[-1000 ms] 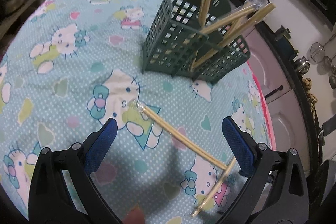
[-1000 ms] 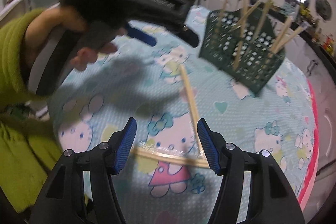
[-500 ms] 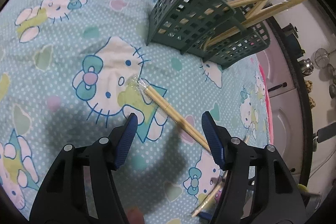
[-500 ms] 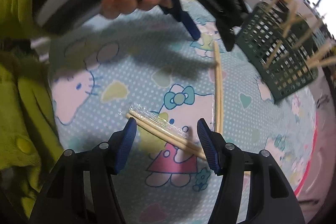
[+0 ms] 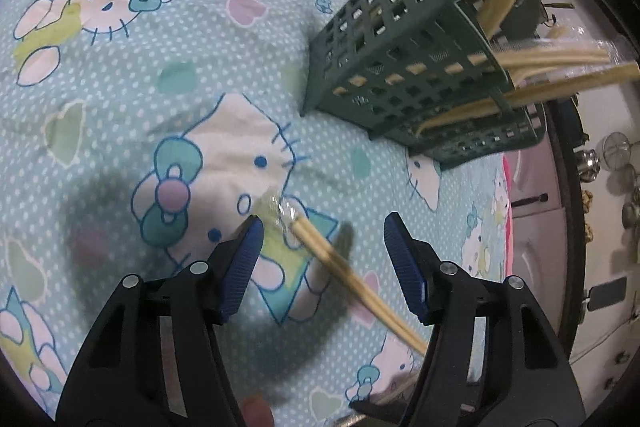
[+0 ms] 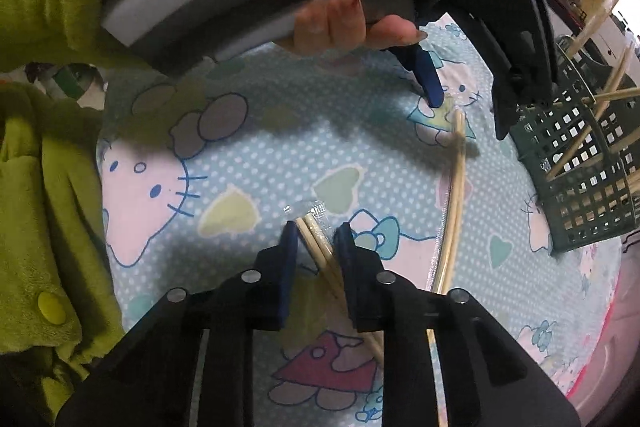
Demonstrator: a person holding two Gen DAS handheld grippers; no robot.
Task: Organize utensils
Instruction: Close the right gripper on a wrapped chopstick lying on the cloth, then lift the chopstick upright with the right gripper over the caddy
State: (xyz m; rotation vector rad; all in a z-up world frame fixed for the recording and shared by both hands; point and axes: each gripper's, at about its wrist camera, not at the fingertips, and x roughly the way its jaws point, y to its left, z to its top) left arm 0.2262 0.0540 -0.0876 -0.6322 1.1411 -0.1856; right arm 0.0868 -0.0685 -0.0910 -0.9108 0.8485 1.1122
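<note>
A plastic-wrapped pair of wooden chopsticks (image 5: 344, 271) lies on the Hello Kitty cloth between the blue pads of my open left gripper (image 5: 324, 247), which hovers low over its wrapped end. My right gripper (image 6: 316, 247) has its jaws nearly closed around a second wrapped pair (image 6: 324, 259) lying on the cloth. The first pair (image 6: 454, 203) and the left gripper (image 6: 430, 83) also show in the right wrist view. A dark green lattice utensil basket (image 5: 408, 67) holds several chopstick pairs leaning out to the right.
The basket (image 6: 584, 171) stands close beyond both grippers. The cloth-covered table's pink edge (image 5: 508, 195) runs along the right, with kitchen cabinets beyond. A green fleece sleeve (image 6: 44, 163) fills the left of the right wrist view.
The left gripper has dropped toward the cloth and narrowed around its chopstick pair. The right gripper has moved onto the second pair and its jaws have closed in on it.
</note>
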